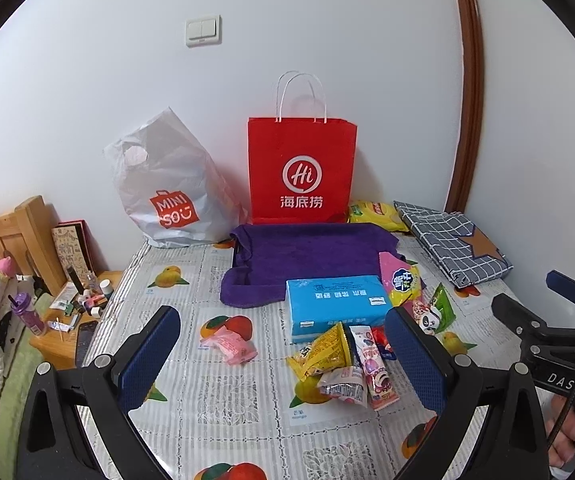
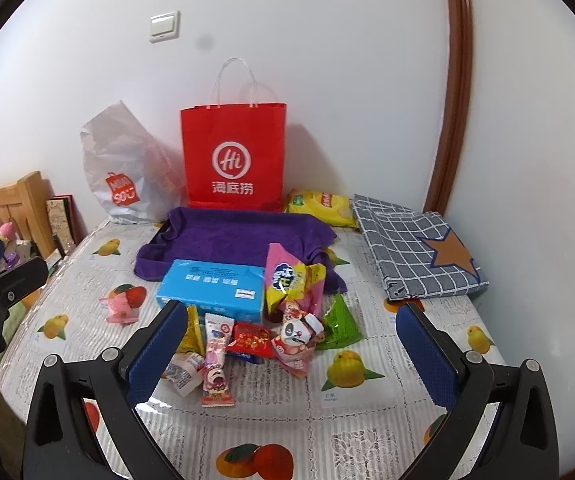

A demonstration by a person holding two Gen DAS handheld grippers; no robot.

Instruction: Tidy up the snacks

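Note:
A pile of small snack packets (image 1: pixel 339 368) (image 2: pixel 247 344) lies on the fruit-print tablecloth (image 1: pixel 227 412) (image 2: pixel 367 420), in front of a blue box (image 1: pixel 337 308) (image 2: pixel 211 286). A pink and yellow bag (image 1: pixel 401 282) (image 2: pixel 293 280) leans beside the box. One pink packet (image 1: pixel 231 346) (image 2: pixel 121 306) lies apart on the left. A purple cloth-lined tray (image 1: pixel 307 256) (image 2: pixel 235 240) sits behind, with a red paper bag (image 1: pixel 301 168) (image 2: pixel 233 156) at the wall. My left gripper (image 1: pixel 283 356) and right gripper (image 2: pixel 291 346) hover open above the near table, both holding nothing.
A white Miniso plastic bag (image 1: pixel 167 188) (image 2: pixel 123 168) stands left of the red bag. A yellow chip bag (image 1: pixel 375 214) (image 2: pixel 323 206) and a folded checked cloth (image 1: pixel 455 240) (image 2: pixel 415 248) lie at the back right. A cluttered wooden nightstand (image 1: pixel 71 312) sits off the table's left edge.

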